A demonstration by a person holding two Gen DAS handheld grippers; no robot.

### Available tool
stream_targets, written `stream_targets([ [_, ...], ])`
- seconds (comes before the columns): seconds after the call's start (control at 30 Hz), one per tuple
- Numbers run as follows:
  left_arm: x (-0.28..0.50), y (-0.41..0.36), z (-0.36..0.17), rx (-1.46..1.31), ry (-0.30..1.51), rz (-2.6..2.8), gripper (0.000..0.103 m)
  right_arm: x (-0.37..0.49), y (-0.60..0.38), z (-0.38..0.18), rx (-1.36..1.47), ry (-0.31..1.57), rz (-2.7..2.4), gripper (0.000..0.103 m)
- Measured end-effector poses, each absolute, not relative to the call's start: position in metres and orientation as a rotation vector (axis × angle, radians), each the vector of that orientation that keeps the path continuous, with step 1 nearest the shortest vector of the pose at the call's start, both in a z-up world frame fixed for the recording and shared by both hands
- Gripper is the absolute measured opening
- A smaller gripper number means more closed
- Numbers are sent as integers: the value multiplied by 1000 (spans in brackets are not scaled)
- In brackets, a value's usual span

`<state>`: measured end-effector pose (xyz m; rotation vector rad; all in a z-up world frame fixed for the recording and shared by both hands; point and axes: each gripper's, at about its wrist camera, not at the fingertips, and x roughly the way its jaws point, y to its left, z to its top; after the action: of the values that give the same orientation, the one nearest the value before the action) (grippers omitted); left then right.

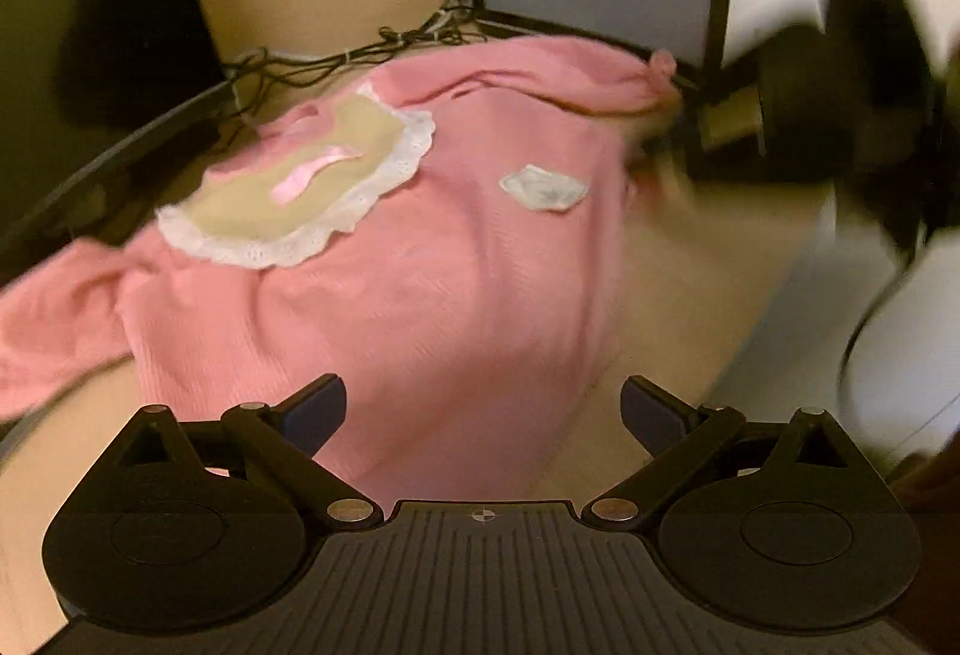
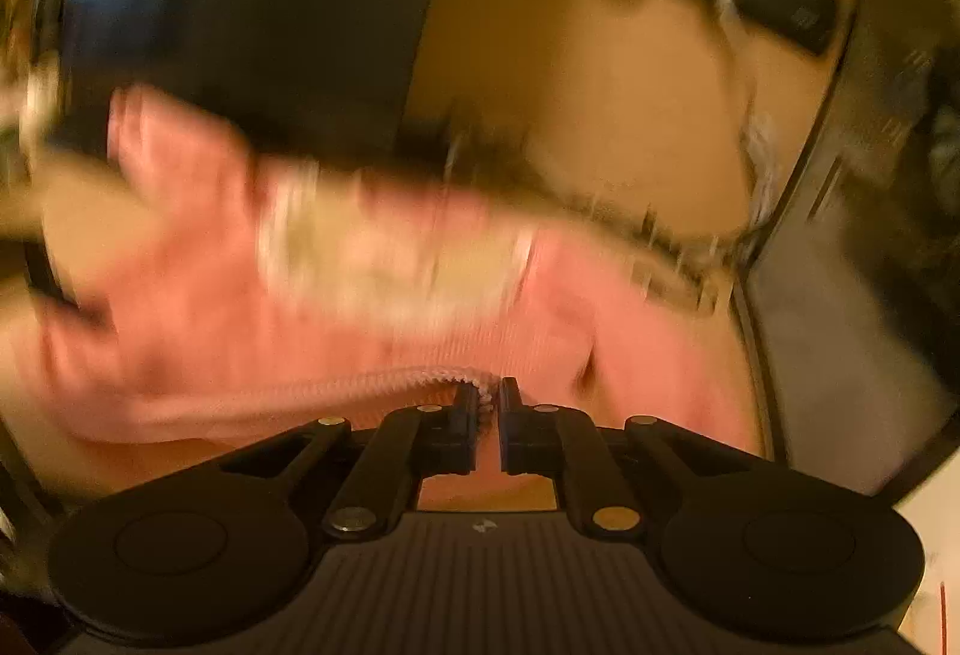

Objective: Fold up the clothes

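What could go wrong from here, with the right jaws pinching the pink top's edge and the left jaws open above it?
1. The right gripper holds only a thin bit of ribbed edge of the pink top; it might slip out as it lifts.
2. The tangled cables lie right beside the top's far edge; a dragged sleeve could snag them.
3. The left gripper is open, pinning nothing, so the whole top may shift.

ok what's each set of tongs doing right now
left tongs: open, empty, above the pink knit top
right tongs: shut on the pink top's ribbed edge
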<state>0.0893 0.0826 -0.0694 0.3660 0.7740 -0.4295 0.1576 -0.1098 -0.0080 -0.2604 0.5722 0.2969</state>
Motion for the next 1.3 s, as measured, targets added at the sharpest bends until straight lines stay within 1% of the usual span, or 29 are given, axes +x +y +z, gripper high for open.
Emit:
stream_targets([
  [0.1, 96, 78, -78, 452, 752, -372, 101, 168, -123, 15, -209, 542, 316, 6],
  [0.23, 117, 89, -80, 506, 714, -236, 101, 168, -135, 6, -241, 552, 296, 8],
  [0.27, 123, 96, -76, 489, 707, -206, 98, 166, -137, -2, -247, 567, 285, 13],
  [0.3, 130, 106, -71, 462, 708, -180, 91, 163, -137, -11, -265, 577, 271, 23],
  [0.33, 137, 117, -65, 422, 719, -155, 75, 159, -137, -21, -299, 584, 252, 30],
  [0.37, 144, 127, -60, 378, 735, -136, 67, 153, -137, -32, -333, 591, 234, 42],
  [0.4, 148, 138, -53, 328, 746, -126, 69, 148, -136, -45, -362, 605, 222, 48],
  [0.43, 149, 148, -48, 281, 749, -128, 73, 144, -135, -56, -375, 626, 221, 49],
  [0.47, 149, 156, -43, 240, 747, -135, 81, 142, -134, -66, -376, 650, 228, 51],
  [0.5, 148, 164, -38, 199, 745, -143, 85, 140, -132, -75, -379, 672, 235, 55],
  [0.53, 146, 170, -35, 182, 740, -146, 92, 140, -129, -86, -392, 689, 236, 57],
  [0.6, 138, 175, -32, 177, 735, -146, 94, 139, -122, -102, -448, 693, 224, 62],
  [0.67, 133, 180, -36, 161, 755, -148, 95, 145, -113, -114, -515, 667, 191, 62],
  [0.7, 130, 180, -40, 158, 766, -149, 95, 149, -111, -110, -517, 652, 166, 51],
  [0.77, 125, 180, -49, 168, 788, -148, 95, 157, -117, -90, -462, 619, 125, 34],
  [0.87, 108, 183, -56, 244, 812, -142, 95, 152, -137, -57, -403, 571, 72, 34],
  [0.93, 88, 190, -55, 277, 823, -155, 95, 143, -154, -53, -394, 611, 63, 35],
  [0.97, 78, 193, -54, 294, 829, -161, 96, 139, -162, -57, -387, 651, 66, 39],
  [1.0, 67, 199, -56, 289, 854, -173, 97, 133, -170, -64, -382, 699, 63, 46],
  [1.13, 30, 222, -73, 184, 983, -229, 97, 113, -199, -80, -300, 815, 15, 52],
  [1.2, 16, 234, -75, 112, 1009, -246, 97, 112, -212, -69, -149, 808, 11, 65],
  [1.23, 15, 239, -70, 56, 997, -253, 97, 116, -217, -63, -65, 792, 22, 67],
  [1.3, 17, 250, -57, -67, 952, -271, 98, 127, -221, -53, 89, 760, 64, 67],
])
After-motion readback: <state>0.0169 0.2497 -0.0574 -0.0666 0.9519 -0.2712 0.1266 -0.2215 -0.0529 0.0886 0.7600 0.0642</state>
